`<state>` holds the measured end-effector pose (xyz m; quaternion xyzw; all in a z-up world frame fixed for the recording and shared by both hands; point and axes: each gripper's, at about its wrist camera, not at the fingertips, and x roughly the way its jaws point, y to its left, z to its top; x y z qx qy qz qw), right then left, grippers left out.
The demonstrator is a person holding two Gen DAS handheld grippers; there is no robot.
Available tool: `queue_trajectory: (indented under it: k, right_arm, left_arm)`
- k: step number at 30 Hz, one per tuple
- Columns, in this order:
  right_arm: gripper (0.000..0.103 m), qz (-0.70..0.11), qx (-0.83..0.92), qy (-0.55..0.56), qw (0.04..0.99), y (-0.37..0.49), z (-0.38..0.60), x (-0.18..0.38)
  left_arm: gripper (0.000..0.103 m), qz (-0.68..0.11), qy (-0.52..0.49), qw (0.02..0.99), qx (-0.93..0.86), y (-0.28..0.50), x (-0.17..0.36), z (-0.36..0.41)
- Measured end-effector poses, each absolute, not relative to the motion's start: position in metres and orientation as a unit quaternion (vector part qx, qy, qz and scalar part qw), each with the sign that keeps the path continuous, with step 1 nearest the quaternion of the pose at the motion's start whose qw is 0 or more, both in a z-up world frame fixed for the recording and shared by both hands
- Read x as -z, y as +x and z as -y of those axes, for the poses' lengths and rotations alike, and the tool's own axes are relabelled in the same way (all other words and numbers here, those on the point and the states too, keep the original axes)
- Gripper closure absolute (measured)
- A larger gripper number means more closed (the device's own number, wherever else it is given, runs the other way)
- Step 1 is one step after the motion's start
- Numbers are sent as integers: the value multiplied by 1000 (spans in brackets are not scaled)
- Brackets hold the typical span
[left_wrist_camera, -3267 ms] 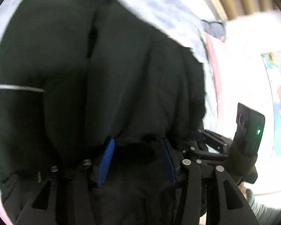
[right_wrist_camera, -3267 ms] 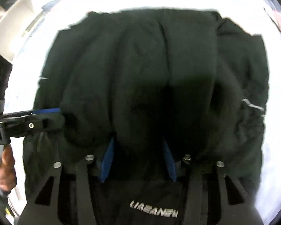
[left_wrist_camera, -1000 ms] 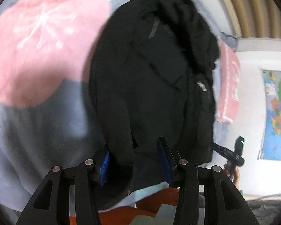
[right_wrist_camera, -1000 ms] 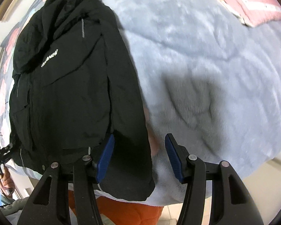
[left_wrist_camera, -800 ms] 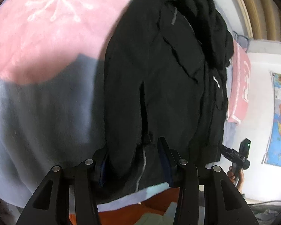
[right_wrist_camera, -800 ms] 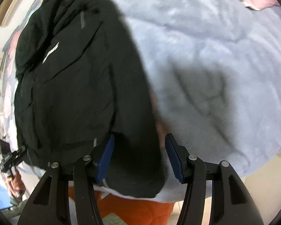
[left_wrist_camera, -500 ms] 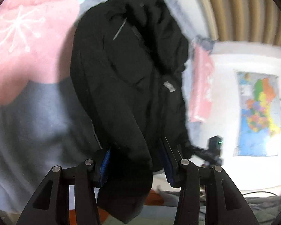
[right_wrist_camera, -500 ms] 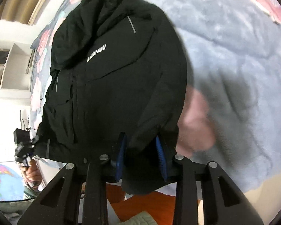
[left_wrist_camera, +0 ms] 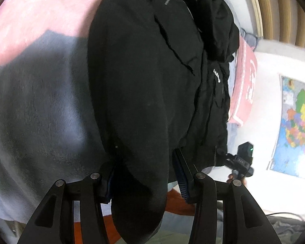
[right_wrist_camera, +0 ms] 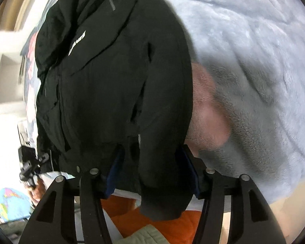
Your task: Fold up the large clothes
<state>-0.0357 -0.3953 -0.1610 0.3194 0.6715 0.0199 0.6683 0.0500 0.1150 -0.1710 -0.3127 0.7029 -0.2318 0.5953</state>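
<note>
A large black jacket [left_wrist_camera: 144, 65] with a white chest logo lies spread on a grey-blue fleece blanket [left_wrist_camera: 40, 105]; it also fills the left of the right wrist view [right_wrist_camera: 111, 71]. One sleeve runs between the blue pads of my left gripper [left_wrist_camera: 144, 174], its cuff hanging over the bed edge. The other sleeve [right_wrist_camera: 164, 122] runs between the pads of my right gripper [right_wrist_camera: 152, 170]. Both sets of jaws stand wide with the sleeve between them; whether they pinch the cloth is not clear.
The blanket has pink patches [left_wrist_camera: 30, 16] [right_wrist_camera: 205, 113]. A pink pillow [left_wrist_camera: 244, 85] lies at the far side. A map [left_wrist_camera: 294, 126] hangs on the white wall. Orange fabric [right_wrist_camera: 128, 211] lies below the bed edge. The other gripper shows in each view [left_wrist_camera: 242, 160] [right_wrist_camera: 28, 162].
Both grippers have moved in over the sleeves near the bed edge. The right jaws, narrow half a second ago, now stand wider. The sleeve cuffs now hang past the pads.
</note>
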Motion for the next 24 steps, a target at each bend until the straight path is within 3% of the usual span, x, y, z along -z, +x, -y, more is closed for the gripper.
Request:
queue_trajectory:
  k: [1, 2, 4, 13, 24]
  right_arm:
    - [65, -672, -24, 314, 670, -37, 395, 159]
    - [75, -671, -33, 307, 675, -38, 393, 154]
    - [86, -665, -42, 297, 684, -41, 391, 142]
    - [89, -593, -55, 289, 749, -7, 415, 61]
    - [89, -498, -69, 235, 832, 107, 434, -40]
  left_arm:
    - [54, -702, -302, 602, 232, 50, 168, -113]
    - [55, -697, -289, 614, 233, 50, 164, -110]
    - [82, -688, -268, 631, 239, 50, 156, -105]
    - [87, -575, -347, 694, 260, 95, 80, -144]
    - [88, -488, -342, 752, 281, 188, 7, -158]
